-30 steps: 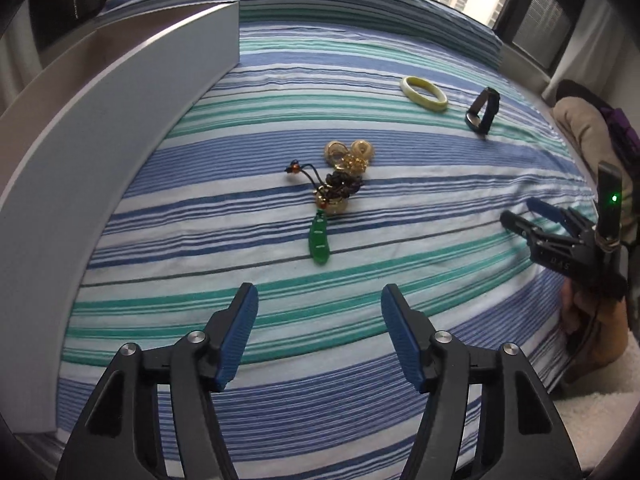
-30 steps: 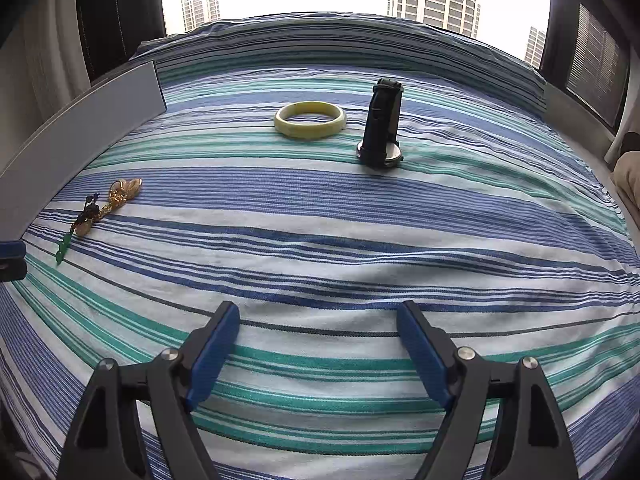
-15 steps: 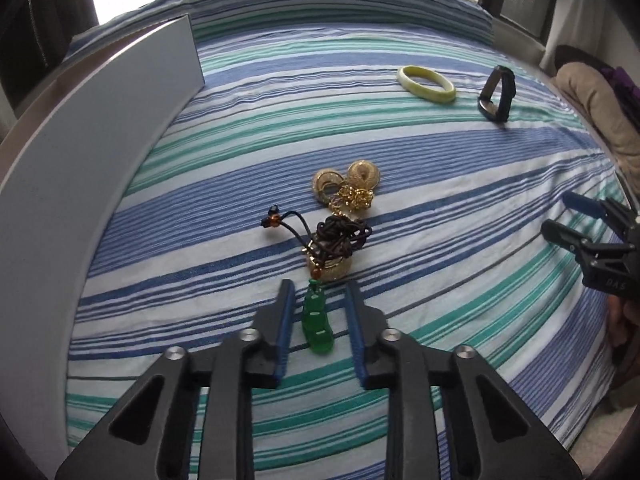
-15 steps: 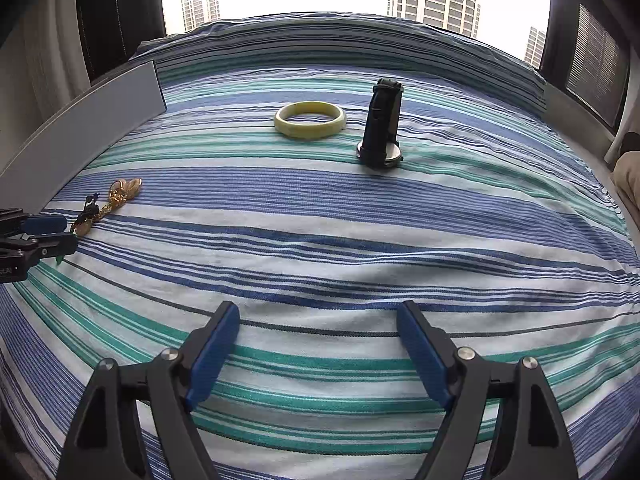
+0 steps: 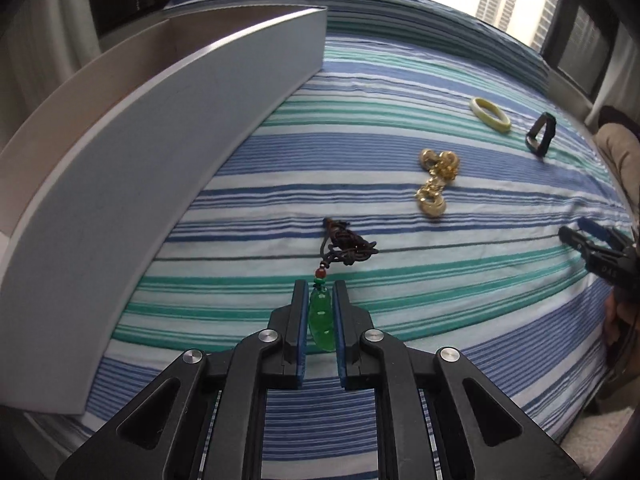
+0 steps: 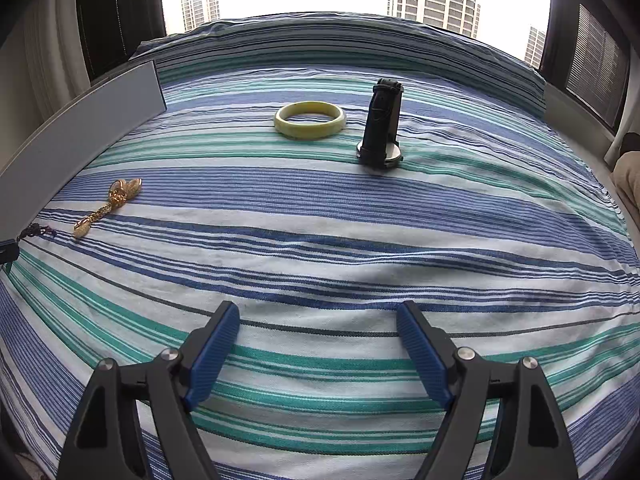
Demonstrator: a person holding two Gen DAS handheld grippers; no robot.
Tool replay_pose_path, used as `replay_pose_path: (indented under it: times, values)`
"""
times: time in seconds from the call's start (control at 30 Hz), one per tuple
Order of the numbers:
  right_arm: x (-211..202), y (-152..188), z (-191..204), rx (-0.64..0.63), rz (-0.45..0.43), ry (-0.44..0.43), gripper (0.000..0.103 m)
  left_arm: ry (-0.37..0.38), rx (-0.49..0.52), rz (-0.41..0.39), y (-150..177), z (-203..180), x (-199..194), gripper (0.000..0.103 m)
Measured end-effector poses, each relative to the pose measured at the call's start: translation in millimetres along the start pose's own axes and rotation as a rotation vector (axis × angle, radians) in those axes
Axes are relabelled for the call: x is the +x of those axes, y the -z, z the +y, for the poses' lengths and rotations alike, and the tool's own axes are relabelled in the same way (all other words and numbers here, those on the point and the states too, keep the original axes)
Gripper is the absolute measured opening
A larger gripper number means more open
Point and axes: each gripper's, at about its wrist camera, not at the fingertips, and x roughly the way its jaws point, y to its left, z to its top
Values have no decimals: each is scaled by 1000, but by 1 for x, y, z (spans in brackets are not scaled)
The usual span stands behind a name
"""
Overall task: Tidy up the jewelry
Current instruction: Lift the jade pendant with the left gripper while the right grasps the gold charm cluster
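Observation:
My left gripper point(image 5: 320, 300) is shut on a green jade pendant point(image 5: 322, 318); its dark cord point(image 5: 346, 246) trails ahead on the striped bedspread point(image 5: 280, 200). Gold chain jewelry point(image 5: 436, 184) lies farther ahead to the right, apart from the cord, and shows in the right wrist view point(image 6: 108, 206). A pale yellow bangle point(image 6: 310, 120) and a black watch point(image 6: 380, 124) lie at the far side. My right gripper point(image 6: 318, 344) is open and empty over the bedspread, and shows at the right of the left wrist view point(image 5: 576, 232).
A long grey open box point(image 5: 160, 152) runs along the left edge of the bed, also seen in the right wrist view point(image 6: 80, 136). A beige cushion point(image 5: 618, 152) sits off the bed's right side. Windows lie beyond the bed's far edge.
My left gripper closed on the green pendant and pulled it back toward the left, dragging its cord off the gold jewelry. The right gripper has not moved.

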Motion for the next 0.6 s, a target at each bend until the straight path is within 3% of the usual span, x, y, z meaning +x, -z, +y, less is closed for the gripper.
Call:
replay_pose_path:
  times: [0.17,0.23,0.27,0.3,0.47,0.53,0.6]
  values:
    - [0,-1,1,-2,8,-1,83,-3,-13,6,9,8,8,12]
    - [-5,-6,4,36,55,-44,83,-6,-7,0,11,10,7,27]
    - [-8,-10,7,71,68,-110,83,-8,-5,-7,12,10,7,42]
    - [-11,-17,13,99,80,-178,83,-16,-3,-15,11,9,7,46]
    - [10,-57,76,80,189,-363,82,-41,39,-8,12,4,11,46]
    - [26,-72,104,56,211,-385,81,-47,52,-7,13,2,10,46]
    - [43,-86,127,29,217,-357,74,-45,42,-1,12,3,11,46]
